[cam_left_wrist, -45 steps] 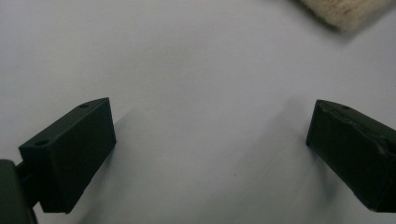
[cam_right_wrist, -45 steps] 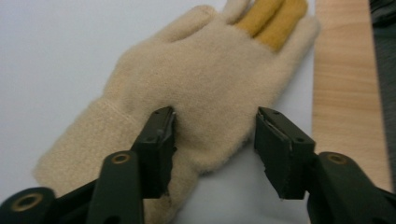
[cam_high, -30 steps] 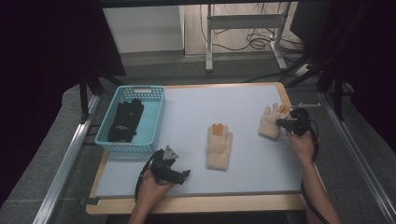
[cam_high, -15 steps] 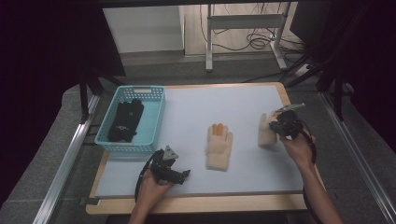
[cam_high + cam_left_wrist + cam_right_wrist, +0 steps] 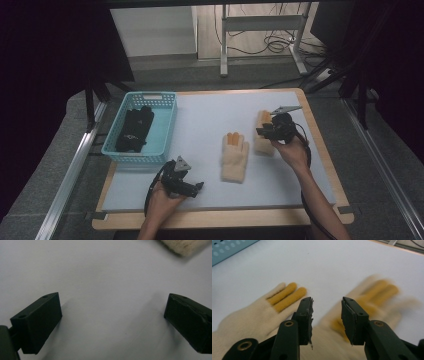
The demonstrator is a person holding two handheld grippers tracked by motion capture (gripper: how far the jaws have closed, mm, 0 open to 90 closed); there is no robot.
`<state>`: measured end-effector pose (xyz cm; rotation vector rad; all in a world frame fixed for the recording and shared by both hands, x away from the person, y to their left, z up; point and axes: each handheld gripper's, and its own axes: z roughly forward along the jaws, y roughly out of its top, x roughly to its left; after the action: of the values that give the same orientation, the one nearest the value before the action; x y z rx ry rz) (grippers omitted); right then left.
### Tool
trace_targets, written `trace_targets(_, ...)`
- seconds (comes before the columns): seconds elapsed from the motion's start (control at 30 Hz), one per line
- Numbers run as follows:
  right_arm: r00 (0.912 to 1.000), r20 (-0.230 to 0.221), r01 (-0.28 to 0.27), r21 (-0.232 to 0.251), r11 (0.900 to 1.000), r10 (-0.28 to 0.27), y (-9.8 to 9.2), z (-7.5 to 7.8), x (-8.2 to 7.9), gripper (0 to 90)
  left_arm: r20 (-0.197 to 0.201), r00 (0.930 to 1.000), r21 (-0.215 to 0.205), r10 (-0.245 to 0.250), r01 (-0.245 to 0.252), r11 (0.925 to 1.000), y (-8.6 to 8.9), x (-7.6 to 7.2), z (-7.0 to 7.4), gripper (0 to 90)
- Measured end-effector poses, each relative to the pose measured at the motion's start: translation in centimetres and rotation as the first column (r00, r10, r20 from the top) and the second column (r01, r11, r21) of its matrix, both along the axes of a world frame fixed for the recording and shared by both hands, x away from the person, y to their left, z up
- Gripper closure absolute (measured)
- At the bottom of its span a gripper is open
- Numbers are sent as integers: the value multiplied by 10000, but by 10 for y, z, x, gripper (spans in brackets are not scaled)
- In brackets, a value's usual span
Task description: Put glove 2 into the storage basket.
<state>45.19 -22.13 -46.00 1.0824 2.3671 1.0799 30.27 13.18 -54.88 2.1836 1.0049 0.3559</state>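
Right gripper [image 5: 266, 131] is sitting at 3 o'clock on the table [image 5: 210, 115], jaws parted and just been opening, right over the second glove [image 5: 262, 142]. Right gripper view is showing what the high view can't: a gap between the pads, glove below them and blurred, nothing pinched, so it's released. Same view is also showing yellow-orange fingers on both gloves and a corner of the basket at 11 o'clock.

Left gripper [image 5: 192, 187] is resting at 6 o'clock, near the front edge. Left gripper view is giving the jaws wide apart over bare white surface, nothing between them, released. A sliver of cream glove cuff [image 5: 183, 246] is poking in at 1 o'clock of that view.

High view is giving the layout the gripper views aren't: first glove [image 5: 235, 157] lying flat at table centre, second glove just beside it toward 3 o'clock, the two close but looking apart, fingers pointing to 12 o'clock.

Count: cream gloves 2, grippers 2, baskets 1, dark items 1.

Container: blue basket [image 5: 165, 125] sitting at 9 o'clock, holding one black item [image 5: 134, 129], fabric-looking; can't tell exactly what it is. Both cream gloves are lying outside the basket, on the table.
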Motion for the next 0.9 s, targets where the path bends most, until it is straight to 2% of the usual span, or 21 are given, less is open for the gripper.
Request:
trace_targets(0.1,9998,85,199,-248,9995,-197,-5,0,4,587,-11,10000,15,-19,19,10000,0,0,0,17)
trace_targets(0.27,9986,53,535,-342,9980,-533,-20,-10,14,554,-3,10000,5,-14,14,10000,0,0,0,16)
trace_targets(0.4,9994,-4,354,-518,9980,-355,-22,-23,20,467,-1,10000,5,-18,18,10000,0,0,0,16)
trace_targets(0.43,9998,18,211,-690,9974,-210,-20,-29,22,438,-1,10000,3,-16,16,10000,0,0,0,17)
trace_targets(0.57,9997,7,-247,-937,9953,249,-16,-43,27,403,3,10000,-13,1,-1,10000,0,0,0,16)
trace_targets(0.73,9980,176,-586,-1316,9896,614,-11,-56,30,411,6,10000,-7,-1,1,10000,0,0,0,16)
trace_targets(0.9,9989,151,-414,-1126,9928,434,-11,-59,30,546,7,10000,-5,-1,1,10000,0,0,0,17)
